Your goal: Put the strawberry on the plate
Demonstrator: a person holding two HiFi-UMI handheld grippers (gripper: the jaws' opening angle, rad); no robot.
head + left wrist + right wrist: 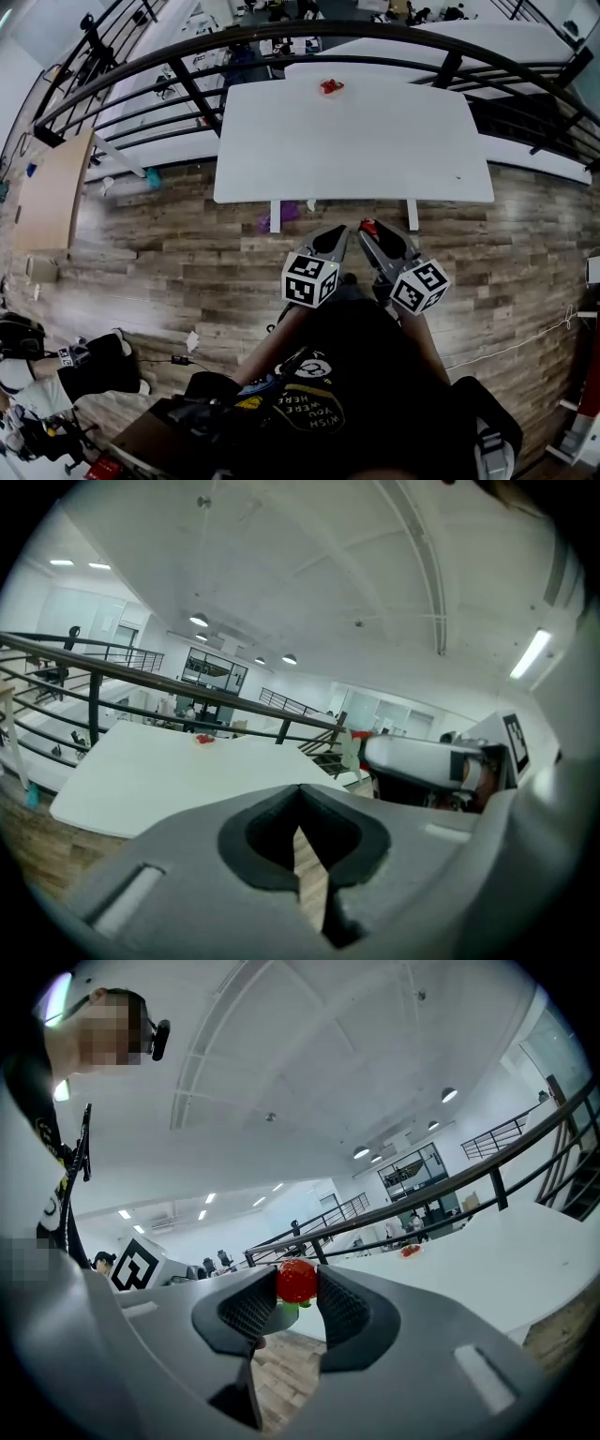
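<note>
Strawberry is sitting clamped in the right gripper's part-open jaws, short of the table's near edge. The left gripper is hanging alongside, jaws together, empty. Delivery to the plate at the far edge is likely remaining.

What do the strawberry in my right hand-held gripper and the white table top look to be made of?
Strawberry: possibly a plastic or foam replica, being evenly bright red with neat green leaves, though real fruit can't be ruled out. Table: smooth, matte white top with no grain, likely laminate or painted board.
</note>
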